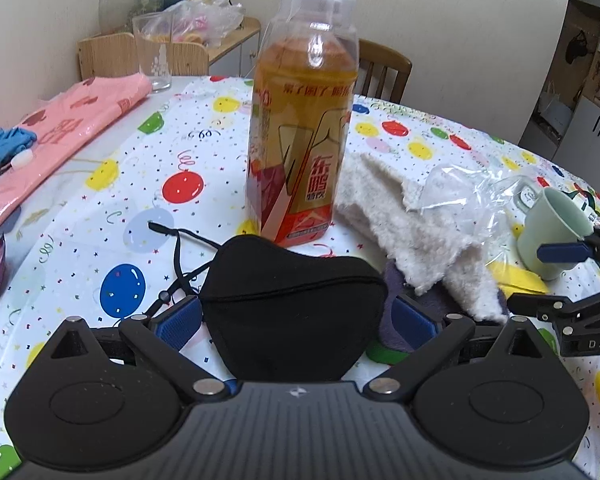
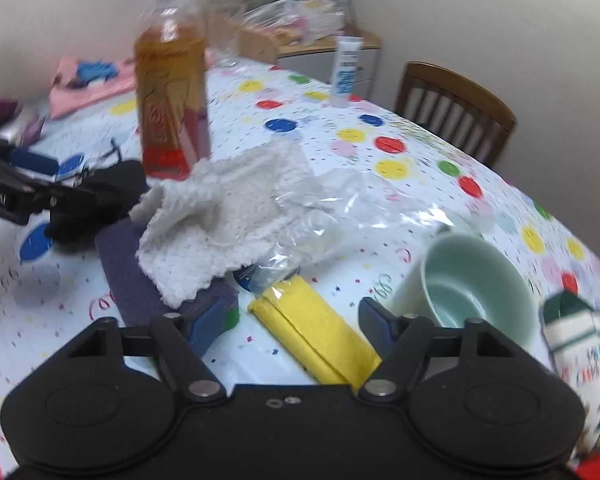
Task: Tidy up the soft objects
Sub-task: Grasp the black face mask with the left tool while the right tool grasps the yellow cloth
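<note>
Your left gripper (image 1: 296,312) spread wide around black mask (image 1: 292,304), not clamped. Drink bottle (image 1: 300,128) stands frame centre, just behind. Your right gripper (image 2: 296,320) wide open, empty, above yellow cloth (image 2: 320,336); white towel (image 2: 220,216), mug (image 2: 476,292) flank it.

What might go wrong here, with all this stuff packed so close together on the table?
The bottle stands upright right behind the black mask between the left gripper's open jaws; pushing forward might tip it. The mask's cord trails loose and could snag. The right gripper straddles a yellow cloth with the cup close beside one finger, so it may get knocked.
</note>
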`<state>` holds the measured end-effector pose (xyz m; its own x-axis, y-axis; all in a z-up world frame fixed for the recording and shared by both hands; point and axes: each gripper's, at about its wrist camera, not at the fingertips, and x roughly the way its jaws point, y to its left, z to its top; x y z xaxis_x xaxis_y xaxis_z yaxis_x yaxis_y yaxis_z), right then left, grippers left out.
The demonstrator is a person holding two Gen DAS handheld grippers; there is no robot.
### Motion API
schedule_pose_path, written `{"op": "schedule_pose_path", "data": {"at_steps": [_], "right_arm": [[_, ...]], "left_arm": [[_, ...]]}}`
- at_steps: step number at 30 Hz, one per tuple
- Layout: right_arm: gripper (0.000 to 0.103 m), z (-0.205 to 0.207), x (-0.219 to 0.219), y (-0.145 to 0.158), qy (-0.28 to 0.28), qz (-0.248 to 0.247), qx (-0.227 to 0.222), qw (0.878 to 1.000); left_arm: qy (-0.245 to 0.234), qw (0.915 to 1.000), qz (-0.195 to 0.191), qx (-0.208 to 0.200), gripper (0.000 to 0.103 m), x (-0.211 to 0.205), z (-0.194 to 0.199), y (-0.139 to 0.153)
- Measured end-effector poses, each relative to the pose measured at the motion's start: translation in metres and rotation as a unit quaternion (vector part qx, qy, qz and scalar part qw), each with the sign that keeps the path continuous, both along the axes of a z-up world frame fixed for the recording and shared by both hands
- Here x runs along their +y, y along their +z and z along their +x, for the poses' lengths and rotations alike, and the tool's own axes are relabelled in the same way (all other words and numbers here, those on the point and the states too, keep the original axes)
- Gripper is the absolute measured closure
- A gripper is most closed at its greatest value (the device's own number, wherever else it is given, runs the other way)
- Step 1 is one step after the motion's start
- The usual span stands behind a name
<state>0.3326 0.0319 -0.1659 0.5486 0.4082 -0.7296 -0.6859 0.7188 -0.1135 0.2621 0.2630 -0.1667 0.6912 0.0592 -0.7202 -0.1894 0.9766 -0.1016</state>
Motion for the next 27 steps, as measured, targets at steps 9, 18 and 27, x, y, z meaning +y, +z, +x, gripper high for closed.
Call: {"op": "schedule_pose_path", "data": {"at_steps": [9, 18, 27], "right_arm": [[0.039, 0.017, 0.009, 0.001, 0.064, -0.038, 0.006, 0.997], [0.045, 0.017, 0.022, -0.011, 0.102, -0.098, 0.003, 0.99], [0.038, 0.019, 0.035, -0.018, 0.137, -0.145, -0.001, 0.98]], "left_arm": [[-0.003, 0.9997, -0.018, 0.013, 0.002, 0.005, 0.005, -0.013], [-0.006, 0.9994, -0.033, 0.014, 0.006, 0.008, 0.009, -0.017], [-0.027, 0.998, -0.056, 0.005, 0.036, 0.005, 0.006, -0.013]]}}
